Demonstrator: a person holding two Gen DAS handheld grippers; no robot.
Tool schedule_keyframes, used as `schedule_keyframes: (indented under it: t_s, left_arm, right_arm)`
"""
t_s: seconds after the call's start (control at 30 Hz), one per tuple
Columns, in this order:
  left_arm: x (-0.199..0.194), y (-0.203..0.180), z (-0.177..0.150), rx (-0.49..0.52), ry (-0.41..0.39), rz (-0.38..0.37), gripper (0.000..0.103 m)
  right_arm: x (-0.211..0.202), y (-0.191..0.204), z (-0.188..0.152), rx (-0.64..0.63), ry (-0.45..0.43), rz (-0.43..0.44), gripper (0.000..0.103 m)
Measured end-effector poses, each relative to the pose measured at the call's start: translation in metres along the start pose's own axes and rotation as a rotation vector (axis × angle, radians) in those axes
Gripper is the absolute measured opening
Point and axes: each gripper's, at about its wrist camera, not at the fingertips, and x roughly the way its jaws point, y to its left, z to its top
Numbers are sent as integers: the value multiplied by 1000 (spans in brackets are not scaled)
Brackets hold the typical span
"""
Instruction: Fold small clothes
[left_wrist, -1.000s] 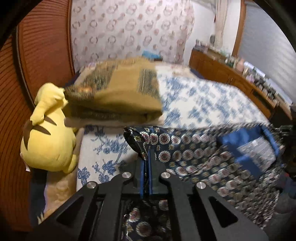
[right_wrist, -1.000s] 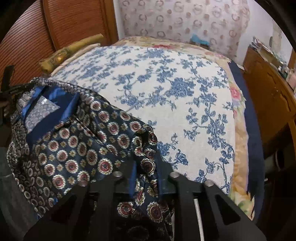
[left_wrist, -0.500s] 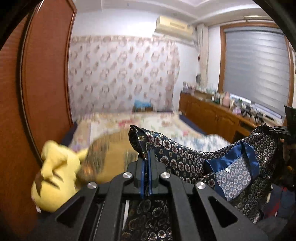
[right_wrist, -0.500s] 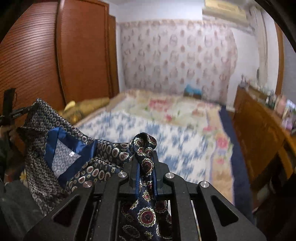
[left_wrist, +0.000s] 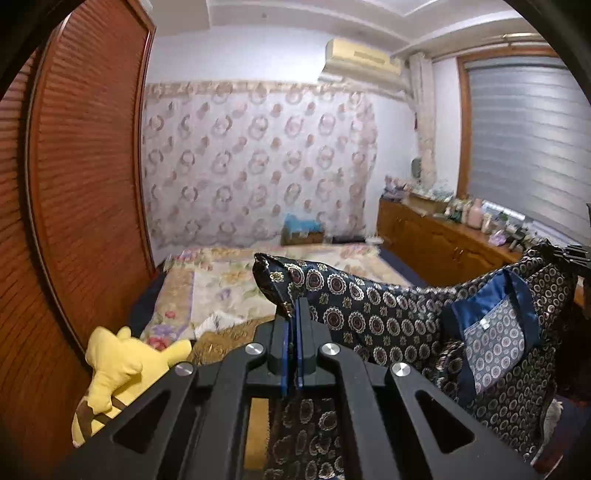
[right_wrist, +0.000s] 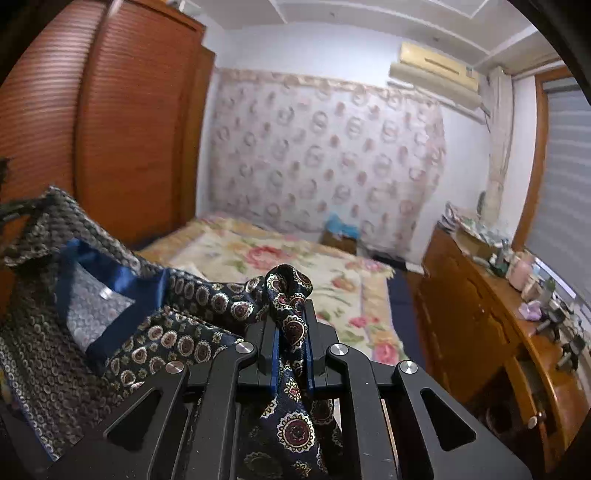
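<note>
A dark navy garment with round medallion print (left_wrist: 388, 317) hangs in the air, stretched between both grippers above the bed. My left gripper (left_wrist: 293, 317) is shut on one top corner of the cloth. My right gripper (right_wrist: 291, 325) is shut on the other bunched corner (right_wrist: 290, 291). A plain blue lining with a pale patterned panel and a small white label (left_wrist: 491, 332) shows on the garment's inner side; the same panel (right_wrist: 92, 302) appears at the left of the right wrist view. The cloth sags between the two grips and hangs down below the fingers.
Below lies a bed with a floral cover (right_wrist: 295, 266). A yellow plush toy (left_wrist: 118, 369) sits at its left edge beside a folded brownish textile (left_wrist: 229, 332). A wooden wardrobe (left_wrist: 81, 166) stands left, a low wooden cabinet with clutter (right_wrist: 498, 314) right.
Both grippers have risen and tilted up with the garment, lifting it off the bed. The view went from the blue-flowered bedspread to the room's far wall. Both grips held.
</note>
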Motion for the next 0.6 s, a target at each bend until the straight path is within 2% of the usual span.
schedule_keyframes:
  t_s: [0.07, 0.13, 0.17, 0.2, 0.23, 0.3, 0.37, 0.4, 0.6]
  left_arm:
    - [33, 6, -11, -6, 76, 28, 2]
    - [56, 11, -25, -31, 144, 41, 3]
    - [69, 18, -34, -50, 187, 42, 4]
    - [75, 22, -41, -58, 205, 44, 5]
    - [76, 22, -46, -61, 211, 47, 9]
    - [75, 25, -58, -64, 216, 38, 15]
    - [70, 24, -69, -58, 224, 32, 26]
    - [65, 21, -73, -51, 225, 34, 35]
    - [34, 10, -102, -37, 217, 13, 45]
  right_arm:
    - [30, -4, -10, 15, 50, -4, 11]
    - [63, -6, -24, 33, 129, -17, 27]
    - [76, -7, -31, 43, 160, -31, 32]
    - [87, -7, -38, 50, 183, -41, 38]
    - [97, -7, -47, 56, 204, -43, 40]
    - [104, -7, -58, 70, 217, -30, 41]
    - [105, -5, -71, 73, 234, -17, 42]
    - [106, -3, -77, 67, 242, -12, 42]
    - [92, 21, -119, 103, 282, 56, 42]
